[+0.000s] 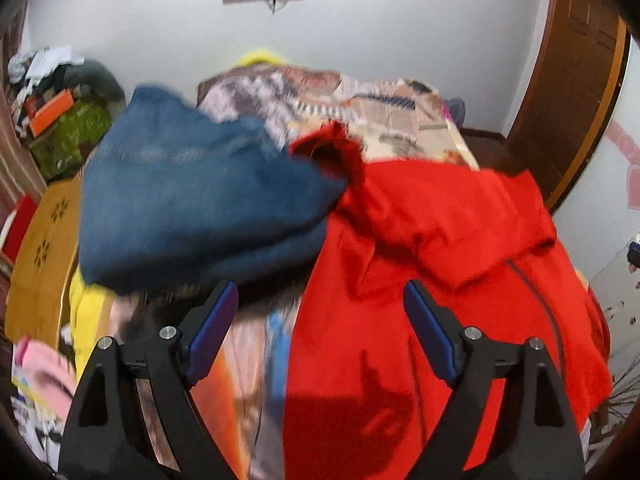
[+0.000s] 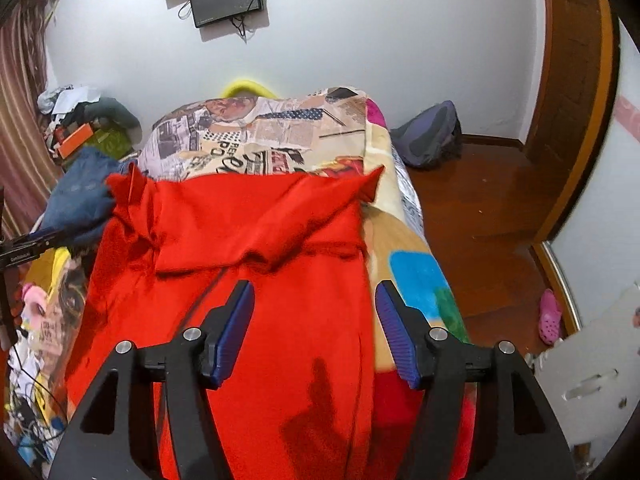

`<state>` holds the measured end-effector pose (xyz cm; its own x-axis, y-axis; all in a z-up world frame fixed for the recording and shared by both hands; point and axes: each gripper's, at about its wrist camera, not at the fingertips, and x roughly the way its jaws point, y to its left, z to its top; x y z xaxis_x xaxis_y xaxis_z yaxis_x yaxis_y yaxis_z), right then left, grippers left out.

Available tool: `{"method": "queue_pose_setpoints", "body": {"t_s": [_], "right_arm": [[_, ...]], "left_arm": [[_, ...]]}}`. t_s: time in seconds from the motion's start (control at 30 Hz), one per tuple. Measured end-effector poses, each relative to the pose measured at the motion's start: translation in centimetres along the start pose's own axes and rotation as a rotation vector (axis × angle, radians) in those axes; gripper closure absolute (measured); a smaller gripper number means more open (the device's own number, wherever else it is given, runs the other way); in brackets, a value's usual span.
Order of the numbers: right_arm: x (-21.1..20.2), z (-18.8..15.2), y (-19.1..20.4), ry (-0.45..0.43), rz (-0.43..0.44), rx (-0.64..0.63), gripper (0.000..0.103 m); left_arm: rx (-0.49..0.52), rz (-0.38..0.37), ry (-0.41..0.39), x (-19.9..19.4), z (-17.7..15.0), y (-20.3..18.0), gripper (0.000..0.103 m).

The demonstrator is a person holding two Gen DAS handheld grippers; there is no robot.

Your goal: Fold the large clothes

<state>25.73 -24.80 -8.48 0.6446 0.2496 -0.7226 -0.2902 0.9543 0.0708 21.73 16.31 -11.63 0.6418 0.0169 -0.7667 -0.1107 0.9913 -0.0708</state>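
Note:
A large red garment (image 2: 256, 240) lies spread on the bed, its far part folded back toward me in a thick band with two pointed corners. In the left wrist view the same red garment (image 1: 440, 248) fills the right half. My left gripper (image 1: 320, 296) is open above its left edge, nothing between the blue pads. My right gripper (image 2: 314, 296) is open over the middle of the red cloth, with nothing held. The left gripper's black frame (image 2: 24, 246) shows at the right wrist view's left edge.
A blue denim garment (image 1: 200, 200) lies bunched left of the red one. The bed (image 2: 264, 136) has a newspaper-print cover. Yellow and mustard cloth (image 1: 44, 264) sits at the left. A backpack (image 2: 432, 136) and a pink shoe (image 2: 550, 316) are on the wooden floor at right.

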Motion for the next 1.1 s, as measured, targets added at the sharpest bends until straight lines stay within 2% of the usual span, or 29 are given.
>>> {"method": "queue_pose_setpoints", "body": {"t_s": [0.3, 0.47, 0.63, 0.73, 0.83, 0.93, 1.07, 1.1], "right_arm": [[-0.5, -5.8, -0.9, 0.085, -0.026, 0.071, 0.044], [1.4, -9.3, -1.7, 0.194, -0.011, 0.164, 0.044], [3.0, -12.4, -2.5, 0.283, 0.011, 0.268, 0.044], [3.2, -13.2, -3.1, 0.282, 0.038, 0.338, 0.044], [3.1, -13.7, -3.6, 0.26, 0.062, 0.4, 0.042], [3.0, -13.8, -3.0, 0.248, 0.062, 0.389, 0.041], [3.1, -14.2, -2.2, 0.227, 0.076, 0.366, 0.05], [3.1, -14.2, -2.1, 0.221, 0.073, 0.362, 0.053]], "left_arm": [[-0.109, -0.017, 0.167, 1.4, -8.4, 3.8, 0.018], [-0.174, -0.059, 0.261, 2.8, -12.5, 4.4, 0.018], [-0.248, -0.138, 0.301, 3.5, -14.7, 4.6, 0.018], [-0.289, -0.201, 0.346, 4.5, -16.0, 4.1, 0.018], [-0.374, -0.254, 0.354, 4.9, -17.3, 4.2, 0.017], [-0.469, -0.318, 0.361, 5.1, -18.0, 5.0, 0.017], [-0.406, -0.34, 0.347, 4.3, -17.8, 3.8, 0.02], [-0.379, -0.345, 0.335, 3.8, -17.5, 3.3, 0.032]]}}
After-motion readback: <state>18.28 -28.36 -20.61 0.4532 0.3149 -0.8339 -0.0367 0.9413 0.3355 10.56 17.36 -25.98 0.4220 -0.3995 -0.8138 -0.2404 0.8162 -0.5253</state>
